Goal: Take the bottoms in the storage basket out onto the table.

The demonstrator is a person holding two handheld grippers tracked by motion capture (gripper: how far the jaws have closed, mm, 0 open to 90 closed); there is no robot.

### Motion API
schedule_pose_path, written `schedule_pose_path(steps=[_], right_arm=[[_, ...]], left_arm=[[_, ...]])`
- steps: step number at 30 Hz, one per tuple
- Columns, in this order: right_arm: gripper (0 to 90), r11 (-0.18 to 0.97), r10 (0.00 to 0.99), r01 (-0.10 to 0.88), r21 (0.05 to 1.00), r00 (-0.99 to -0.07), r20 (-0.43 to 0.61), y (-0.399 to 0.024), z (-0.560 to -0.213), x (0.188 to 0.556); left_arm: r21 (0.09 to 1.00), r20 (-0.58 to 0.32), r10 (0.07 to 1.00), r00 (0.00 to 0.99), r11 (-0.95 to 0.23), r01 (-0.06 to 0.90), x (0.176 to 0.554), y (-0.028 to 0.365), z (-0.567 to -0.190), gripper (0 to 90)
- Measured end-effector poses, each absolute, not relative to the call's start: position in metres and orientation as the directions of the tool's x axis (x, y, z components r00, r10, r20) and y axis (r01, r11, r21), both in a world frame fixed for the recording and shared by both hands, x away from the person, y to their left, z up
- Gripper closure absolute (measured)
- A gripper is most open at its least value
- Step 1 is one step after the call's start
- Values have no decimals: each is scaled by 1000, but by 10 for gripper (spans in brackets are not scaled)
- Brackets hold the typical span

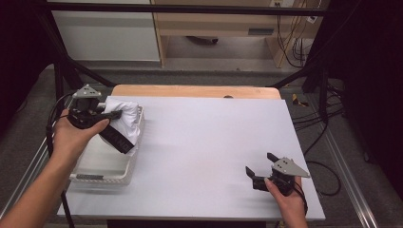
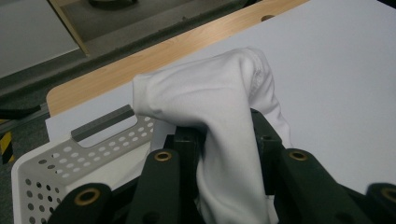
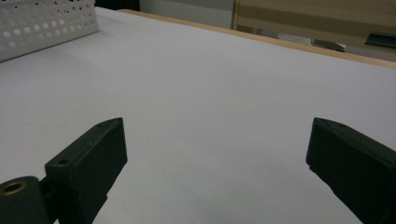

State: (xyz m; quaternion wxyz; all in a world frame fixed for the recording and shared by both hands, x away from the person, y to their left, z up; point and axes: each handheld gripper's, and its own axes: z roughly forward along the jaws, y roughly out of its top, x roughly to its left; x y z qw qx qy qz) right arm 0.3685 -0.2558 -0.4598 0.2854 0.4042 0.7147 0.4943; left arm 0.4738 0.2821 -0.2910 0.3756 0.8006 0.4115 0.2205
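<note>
A white garment (image 1: 124, 118) with a black band hangs bunched over the far end of a white perforated basket (image 1: 100, 170) at the table's left. My left gripper (image 1: 112, 114) is shut on that cloth, held above the basket. In the left gripper view the white cloth (image 2: 219, 121) is pinched between the two black jaws and bulges up past them, with the basket's handle wall (image 2: 100, 135) behind and to the left. My right gripper (image 1: 259, 170) rests low at the table's front right with its jaws wide apart; the right gripper (image 3: 215, 158) has nothing between them.
A white sheet (image 1: 209, 147) covers the table, with a wooden edge (image 1: 195, 91) at the back. The basket's perforated side (image 3: 46, 21) appears far off in the right gripper view. Black frame posts and cables stand around the table.
</note>
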Motion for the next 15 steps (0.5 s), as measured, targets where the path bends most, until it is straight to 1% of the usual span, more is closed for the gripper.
schedule_pose_path(steps=[15], right_arm=[[55, 179, 863, 291, 940, -506, -7, -259, -459, 367]], left_arm=[[788, 32, 835, 549, -359, 500, 484, 279, -284, 693]])
